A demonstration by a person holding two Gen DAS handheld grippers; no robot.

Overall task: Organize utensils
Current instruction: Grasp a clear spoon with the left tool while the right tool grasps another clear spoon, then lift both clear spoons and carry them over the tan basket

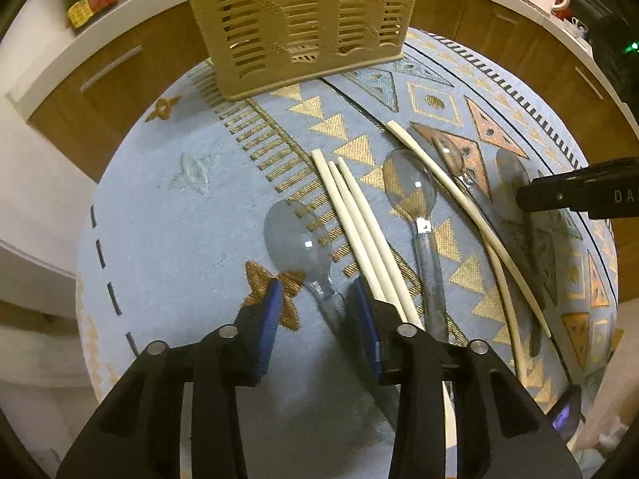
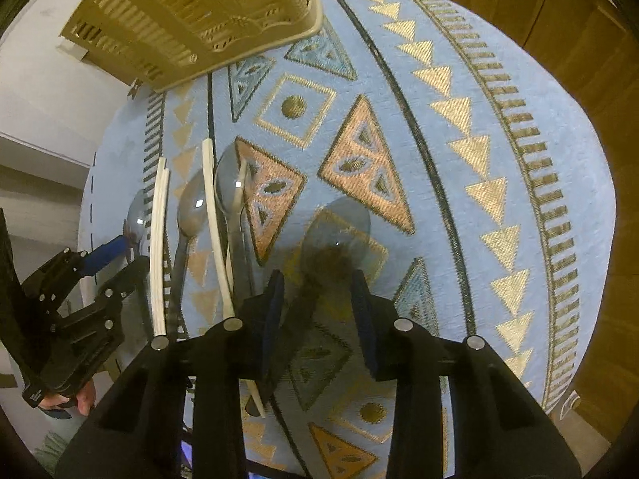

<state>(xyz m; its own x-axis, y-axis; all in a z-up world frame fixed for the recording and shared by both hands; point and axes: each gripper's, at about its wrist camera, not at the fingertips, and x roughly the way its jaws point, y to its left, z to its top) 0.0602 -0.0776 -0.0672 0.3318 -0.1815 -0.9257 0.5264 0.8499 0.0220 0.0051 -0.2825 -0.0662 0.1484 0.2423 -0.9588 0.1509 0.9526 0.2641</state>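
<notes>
Tools (image 1: 315, 299) over patterned blue tablecloth (image 1: 167, 215)

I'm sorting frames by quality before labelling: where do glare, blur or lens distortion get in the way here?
Left wrist view: strong fisheye bending of the chopsticks; small glare spots on the clear spoon; otherwise sharp. Right wrist view: the same curvature; the spoon between the right gripper fingers looks smeared and shadowed, its handle hard to trace.
</notes>
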